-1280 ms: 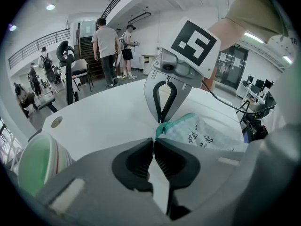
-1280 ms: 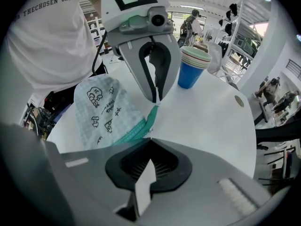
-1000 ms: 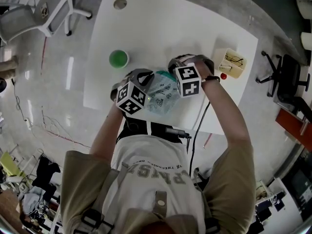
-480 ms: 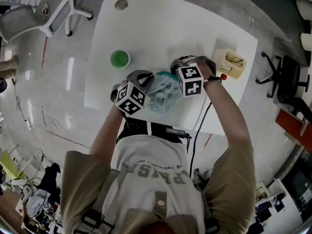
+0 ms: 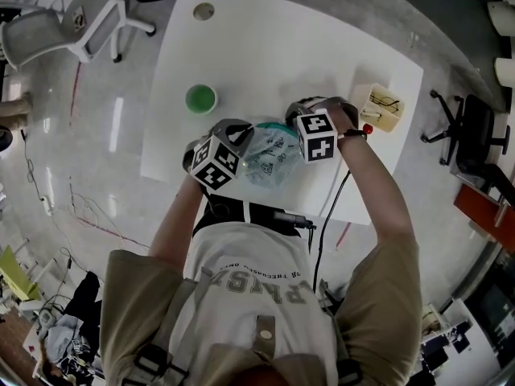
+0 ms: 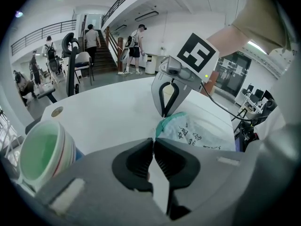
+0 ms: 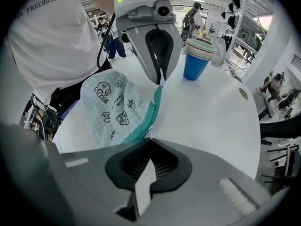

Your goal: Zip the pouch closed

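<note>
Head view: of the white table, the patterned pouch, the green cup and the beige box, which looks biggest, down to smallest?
1. white table, by far the largest
2. patterned pouch, partly hidden, so only narrowly ahead of the box
3. beige box
4. green cup, the smallest

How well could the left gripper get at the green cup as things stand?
Probably not at once. Only bare table lies between the left gripper and the green cup, but its jaws are shut on the pouch and must release first.
</note>
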### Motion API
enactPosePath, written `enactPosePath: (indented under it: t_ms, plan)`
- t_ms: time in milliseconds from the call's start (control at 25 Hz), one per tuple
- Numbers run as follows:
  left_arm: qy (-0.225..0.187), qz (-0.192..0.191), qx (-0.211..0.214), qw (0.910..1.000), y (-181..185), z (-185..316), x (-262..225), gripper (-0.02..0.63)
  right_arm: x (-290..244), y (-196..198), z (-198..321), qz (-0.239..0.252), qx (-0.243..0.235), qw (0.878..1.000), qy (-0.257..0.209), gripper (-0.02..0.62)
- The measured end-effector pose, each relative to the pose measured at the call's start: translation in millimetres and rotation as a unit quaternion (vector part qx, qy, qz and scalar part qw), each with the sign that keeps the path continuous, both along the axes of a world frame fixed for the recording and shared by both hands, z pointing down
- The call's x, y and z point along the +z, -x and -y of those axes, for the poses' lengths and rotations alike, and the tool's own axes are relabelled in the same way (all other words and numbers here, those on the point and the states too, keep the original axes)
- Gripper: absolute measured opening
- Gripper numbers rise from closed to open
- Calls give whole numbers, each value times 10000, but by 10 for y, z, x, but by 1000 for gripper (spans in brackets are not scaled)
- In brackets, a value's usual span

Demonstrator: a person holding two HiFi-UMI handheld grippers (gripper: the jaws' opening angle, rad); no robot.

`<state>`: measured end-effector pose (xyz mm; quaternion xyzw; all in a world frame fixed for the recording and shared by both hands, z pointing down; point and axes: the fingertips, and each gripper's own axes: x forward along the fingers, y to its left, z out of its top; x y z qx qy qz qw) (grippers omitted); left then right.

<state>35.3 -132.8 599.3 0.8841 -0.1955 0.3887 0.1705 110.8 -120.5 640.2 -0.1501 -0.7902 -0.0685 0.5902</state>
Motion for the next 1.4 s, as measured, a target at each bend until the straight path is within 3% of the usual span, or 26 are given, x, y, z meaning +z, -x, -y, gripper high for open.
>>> enactPosePath:
  t_ms: [1400]
  plan:
    - [138, 203, -391, 9989, 325, -126, 132, 23, 28, -452, -218, -492, 10, 9988, 0, 0]
